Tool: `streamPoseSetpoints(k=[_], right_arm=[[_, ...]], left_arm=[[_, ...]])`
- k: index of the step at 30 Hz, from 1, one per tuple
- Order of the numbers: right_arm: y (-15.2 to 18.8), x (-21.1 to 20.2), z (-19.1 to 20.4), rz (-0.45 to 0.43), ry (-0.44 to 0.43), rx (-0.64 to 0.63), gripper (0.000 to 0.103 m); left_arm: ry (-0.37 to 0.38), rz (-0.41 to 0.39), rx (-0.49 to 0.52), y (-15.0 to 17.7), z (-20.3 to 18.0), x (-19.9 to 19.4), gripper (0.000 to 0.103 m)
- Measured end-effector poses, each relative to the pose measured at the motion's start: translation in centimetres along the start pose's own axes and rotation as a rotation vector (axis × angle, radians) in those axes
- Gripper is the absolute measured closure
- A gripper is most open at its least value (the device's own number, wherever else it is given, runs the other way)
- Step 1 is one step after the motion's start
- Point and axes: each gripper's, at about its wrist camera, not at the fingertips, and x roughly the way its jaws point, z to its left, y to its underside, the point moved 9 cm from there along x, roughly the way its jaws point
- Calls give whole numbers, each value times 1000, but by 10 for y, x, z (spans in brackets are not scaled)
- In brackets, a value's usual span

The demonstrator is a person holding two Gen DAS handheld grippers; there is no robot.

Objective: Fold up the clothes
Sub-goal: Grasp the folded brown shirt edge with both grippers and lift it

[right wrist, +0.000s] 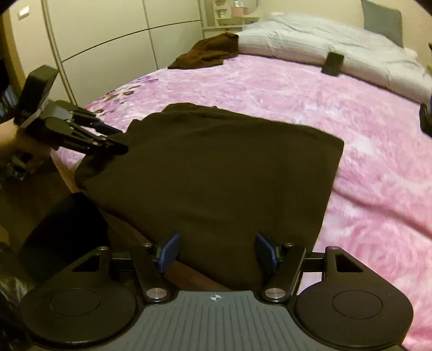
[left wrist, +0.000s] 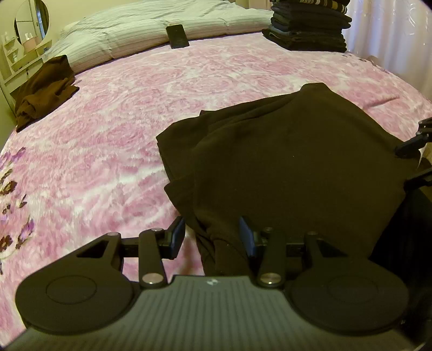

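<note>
My left tongs [left wrist: 212,239] stand partly apart, astride a bunched corner of the dark brown, soft knit garment [left wrist: 291,162]. The blue pads [left wrist: 176,237] do not look pressed onto the cloth, so I judge there is no real grip. In the right wrist view the same tongs reach in from the left and meet the garment's near left corner, which hangs off the bed edge.

My right tongs [right wrist: 217,252] are spread wide. The garment's near hem lies between the pads [right wrist: 170,251] without either pad touching it, so nothing is held there.

From both tongs the garment lies straight ahead, partly folded into a broad, squarish slab on the pink floral plush bedspread [left wrist: 113,129]. Its near edge droops over the bed's side toward me. That near hem runs crosswise between the two tongs: left corner at my left tongs, middle of the hem at my right.

I judge the next fold turns on that hem. Each hand is already at its own end, so neither needs to cross.

Farther out lie a crumpled brown garment [left wrist: 43,89], a dark phone [left wrist: 177,36], the white duvet [left wrist: 140,24] and a stack of folded dark clothes [left wrist: 307,27].
</note>
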Motion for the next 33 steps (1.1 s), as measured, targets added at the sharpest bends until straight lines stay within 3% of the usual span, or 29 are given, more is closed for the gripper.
streamPoseSetpoints(k=[6, 12, 17, 18, 19, 20, 23, 25, 30, 33], right_arm=[[0, -3, 23, 2, 46, -175, 38], [12, 5, 41, 59, 176, -494, 38], [24, 21, 43, 105, 204, -613, 39], [26, 23, 42, 114, 210, -631, 40], [27, 25, 41, 123, 216, -648, 57], [29, 28, 39, 132, 222, -664, 67], [24, 27, 36, 130, 213, -644, 80], [16, 23, 34, 122, 203, -604, 83], [-9, 10, 27, 75, 184, -512, 83], [-20, 3, 30, 54, 183, -501, 83]], left_arm=[[-7, -6, 11, 0, -1, -1, 62], [-18, -15, 49, -2, -5, -4, 63], [-10, -72, 124, -7, -11, -27, 65], [-9, -87, 142, -8, -12, -33, 65], [-8, -101, 160, -9, -13, -39, 65], [-4, -119, 191, -10, -17, -48, 62], [16, -166, 344, -6, -43, -68, 48], [28, -185, 465, 1, -67, -76, 42], [13, -166, 783, 27, -134, -54, 42], [-77, -155, 887, 30, -147, -31, 46]])
